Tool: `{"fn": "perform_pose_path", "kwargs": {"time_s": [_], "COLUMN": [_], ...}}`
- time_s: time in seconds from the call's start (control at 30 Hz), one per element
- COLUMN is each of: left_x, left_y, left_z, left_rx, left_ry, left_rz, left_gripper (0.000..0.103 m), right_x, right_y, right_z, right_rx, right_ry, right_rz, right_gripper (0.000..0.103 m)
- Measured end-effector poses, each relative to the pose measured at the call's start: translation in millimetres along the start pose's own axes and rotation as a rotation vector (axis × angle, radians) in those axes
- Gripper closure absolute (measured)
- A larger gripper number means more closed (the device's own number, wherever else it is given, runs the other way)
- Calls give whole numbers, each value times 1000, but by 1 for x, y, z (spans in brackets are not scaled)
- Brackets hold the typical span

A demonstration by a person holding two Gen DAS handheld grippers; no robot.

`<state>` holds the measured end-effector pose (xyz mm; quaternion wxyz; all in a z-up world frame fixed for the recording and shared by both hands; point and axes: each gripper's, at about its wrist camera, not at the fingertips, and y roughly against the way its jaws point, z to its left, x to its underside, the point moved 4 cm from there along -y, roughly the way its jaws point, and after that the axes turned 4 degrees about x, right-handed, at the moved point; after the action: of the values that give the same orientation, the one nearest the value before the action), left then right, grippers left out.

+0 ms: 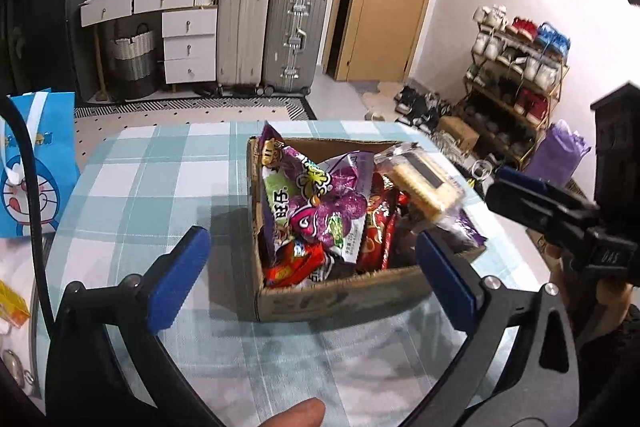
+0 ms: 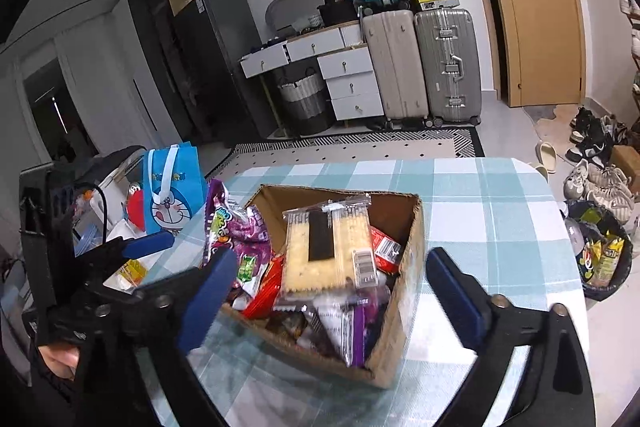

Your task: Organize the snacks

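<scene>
A cardboard box (image 1: 340, 301) (image 2: 404, 287) stands on the checked table, full of snacks. A purple candy bag (image 1: 320, 203) (image 2: 236, 227) leans at its left side, and red packets (image 1: 376, 235) (image 2: 264, 287) lie beneath. A clear-wrapped cracker pack (image 1: 424, 187) (image 2: 300, 267) rests on top of the pile, blurred in the left wrist view. My left gripper (image 1: 308, 243) is open just short of the box, nothing between its blue pads. My right gripper (image 2: 332, 259) is open too, over the near edge of the box and free of the crackers. Each gripper also shows in the other's view.
The table (image 1: 140, 179) (image 2: 480, 207) has a teal-and-white cloth. A blue cartoon bag (image 1: 36, 163) (image 2: 172, 187) stands at its left edge, a yellow packet (image 1: 12, 303) beside it. A bin (image 2: 604, 259) sits on the floor at right. Suitcases, drawers and a shoe rack line the walls.
</scene>
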<state>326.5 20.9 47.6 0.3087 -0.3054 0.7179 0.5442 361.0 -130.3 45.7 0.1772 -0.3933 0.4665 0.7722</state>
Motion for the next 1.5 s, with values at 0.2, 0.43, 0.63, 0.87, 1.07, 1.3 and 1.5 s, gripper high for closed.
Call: {"fn": "perform_pose_path", "kwargs": {"time_s": [0.2,0.43,0.63,0.87,1.07,1.3,1.5], "left_x": [22,56,93,114,123,121,122], "left_y": [38,70,81,76,65,62,56], "left_z": [2,-2,0,5,9,7,8], "left_rx": [16,23,1,-29,-70,-85,-84], "left_ry": [-20,-26,-21,-19,-39,-48,-52], "left_rz": [-62,-122,-138,-216,-254,-271,-268], "left_gripper": [1,1,1,1,1,1,1], "right_x": [22,53,89,118,125,125,126], "right_y": [25,54,69,68,67,68,70], "right_z": [12,28,38,31,32,31,38], "right_rx": [1,-16,13,35,66,54,64], "right_ry": [46,71,124,138,171,158,194], "right_rz": [-49,-116,-145,-180,-230,-262,-271], "right_gripper": [1,0,0,0,0,0,0]}}
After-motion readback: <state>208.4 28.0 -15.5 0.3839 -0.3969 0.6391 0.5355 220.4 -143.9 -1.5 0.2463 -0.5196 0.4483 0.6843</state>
